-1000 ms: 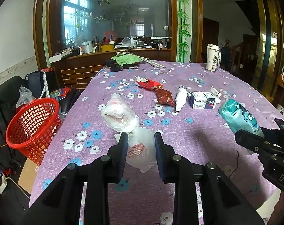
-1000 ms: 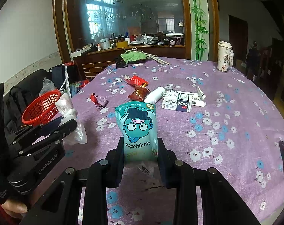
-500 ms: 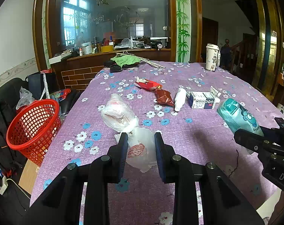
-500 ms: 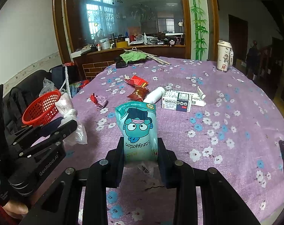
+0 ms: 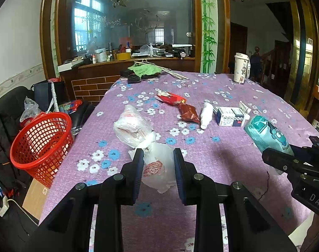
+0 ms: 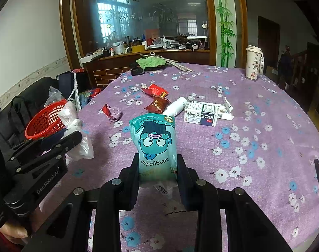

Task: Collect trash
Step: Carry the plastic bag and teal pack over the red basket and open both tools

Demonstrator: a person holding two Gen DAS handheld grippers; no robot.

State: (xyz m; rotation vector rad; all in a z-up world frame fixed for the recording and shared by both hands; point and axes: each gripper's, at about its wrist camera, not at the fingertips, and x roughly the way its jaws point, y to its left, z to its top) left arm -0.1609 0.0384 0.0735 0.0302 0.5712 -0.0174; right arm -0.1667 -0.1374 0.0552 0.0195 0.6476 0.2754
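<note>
Red plastic basket (image 5: 40,145) stands off the table's left edge, below the level of the purple floral tablecloth (image 5: 212,153); judged from the task, it is the receptacle for both loads. Left gripper (image 5: 156,161) has its jaws closed part-way, pinching the white plastic bag (image 5: 157,166), whose knotted upper bulk extends forward of the fingertips. Right gripper (image 6: 157,166) has its jaws closed part-way on the lower end of the teal snack pouch (image 6: 154,145), which stands upright with its long axis running up and away from the jaws.

Governing relation: the basket lies to the left of both grippers, and the left gripper is the nearer one, sitting between the right gripper and the basket. The left load should therefore probably go first; the right load must cross the same path.

Remaining on the cloth, well ahead of both jaws: red wrapper (image 5: 170,98), brown sachet (image 5: 187,113), white bottle (image 5: 206,115), carton (image 5: 229,116)
</note>
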